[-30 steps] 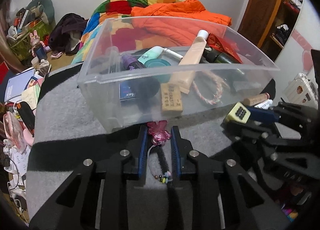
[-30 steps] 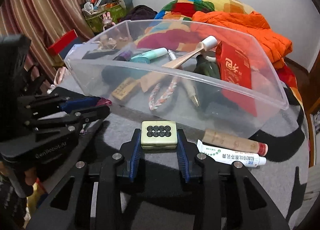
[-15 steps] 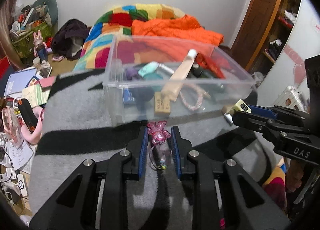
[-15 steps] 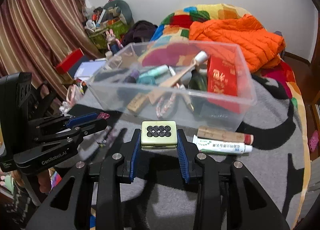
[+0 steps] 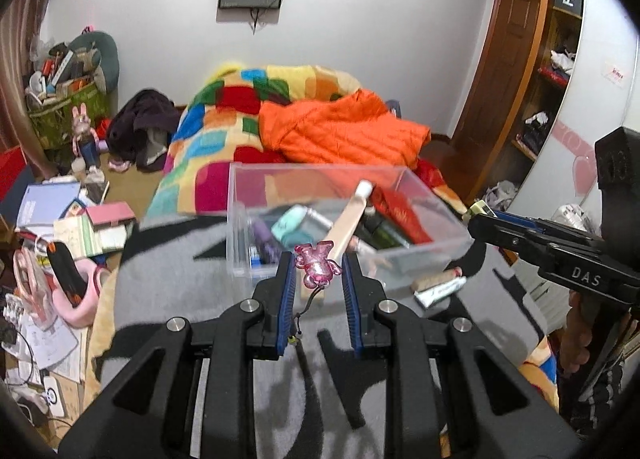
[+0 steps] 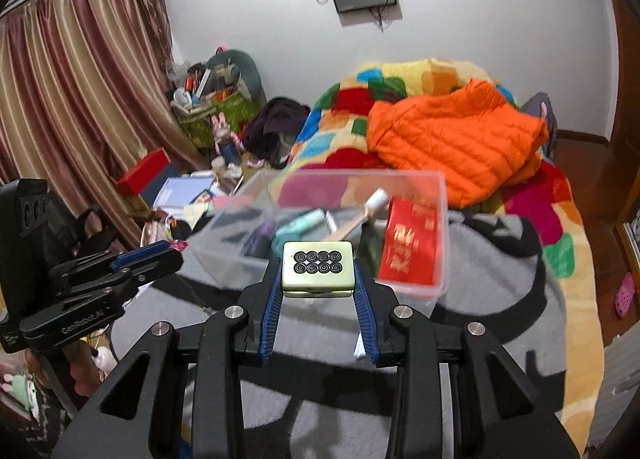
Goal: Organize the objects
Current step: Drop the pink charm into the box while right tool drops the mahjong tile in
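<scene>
Left gripper (image 5: 318, 271): jaws pinch a pink charm (image 5: 317, 262) at their tips, its cord (image 5: 303, 309) hanging down between them, free of the grey blanket (image 5: 168, 283) below. The hold is high, presumably so that the cord clears the bin wall on the way in.

Right gripper (image 6: 318, 275): jaws clamp a mahjong tile (image 6: 318, 268) by its two short sides, the dotted face up toward the camera. The tile sits at the very tips, which should let it drop cleanly once the jaws spread.

Just beyond both grippers stands the clear bin (image 5: 436, 247), open-topped on the blanket, already holding tubes, bottles and a red packet (image 6: 408, 247). Both items appear level with or above its near rim, not yet over its interior.

Beside the bin, two tubes (image 5: 440, 286) lie outside it. Farther back: quilt (image 6: 344, 99) and orange jacket (image 6: 456, 139).
</scene>
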Available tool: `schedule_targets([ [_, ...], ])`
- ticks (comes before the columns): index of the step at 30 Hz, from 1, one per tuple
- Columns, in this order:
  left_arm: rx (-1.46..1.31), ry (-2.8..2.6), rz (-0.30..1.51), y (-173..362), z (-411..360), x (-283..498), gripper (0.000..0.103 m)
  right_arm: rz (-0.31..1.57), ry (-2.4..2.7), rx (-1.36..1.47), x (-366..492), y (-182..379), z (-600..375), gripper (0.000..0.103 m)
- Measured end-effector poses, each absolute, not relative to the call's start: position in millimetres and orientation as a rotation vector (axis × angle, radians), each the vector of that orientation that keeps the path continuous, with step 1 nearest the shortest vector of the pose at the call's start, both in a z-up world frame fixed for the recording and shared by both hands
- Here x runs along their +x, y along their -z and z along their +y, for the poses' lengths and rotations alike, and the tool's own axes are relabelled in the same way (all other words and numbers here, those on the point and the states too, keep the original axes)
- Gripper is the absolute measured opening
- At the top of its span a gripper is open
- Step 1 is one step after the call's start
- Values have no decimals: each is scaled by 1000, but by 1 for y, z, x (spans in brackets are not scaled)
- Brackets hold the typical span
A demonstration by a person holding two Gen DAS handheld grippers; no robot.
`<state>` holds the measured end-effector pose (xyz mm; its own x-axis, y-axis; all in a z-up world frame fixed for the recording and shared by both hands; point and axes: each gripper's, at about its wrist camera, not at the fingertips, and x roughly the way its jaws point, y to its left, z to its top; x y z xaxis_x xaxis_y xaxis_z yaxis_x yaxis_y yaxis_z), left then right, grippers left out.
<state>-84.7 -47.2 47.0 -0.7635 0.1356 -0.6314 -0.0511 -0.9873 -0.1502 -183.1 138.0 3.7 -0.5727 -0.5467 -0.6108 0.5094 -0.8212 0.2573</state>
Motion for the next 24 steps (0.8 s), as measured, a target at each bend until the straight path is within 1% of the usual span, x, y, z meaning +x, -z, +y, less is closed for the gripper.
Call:
schedule_targets([
  [7,-975,-2885,-165,-70,-49,-96,23,-85,2395,884,-195,-19,142,31],
  [16,-915,-2895,-191,-90,-56,-121,23,-102,2390,909,-216,-15,135,31],
  [20,-939,-2890,-205,-83,-58,-135,23,-85,2379,946,-228,-7,127,31],
  [24,-1024,-2854,-238,-60,-59,-153,23,-52,2356,1006,-239,9,117,31],
])
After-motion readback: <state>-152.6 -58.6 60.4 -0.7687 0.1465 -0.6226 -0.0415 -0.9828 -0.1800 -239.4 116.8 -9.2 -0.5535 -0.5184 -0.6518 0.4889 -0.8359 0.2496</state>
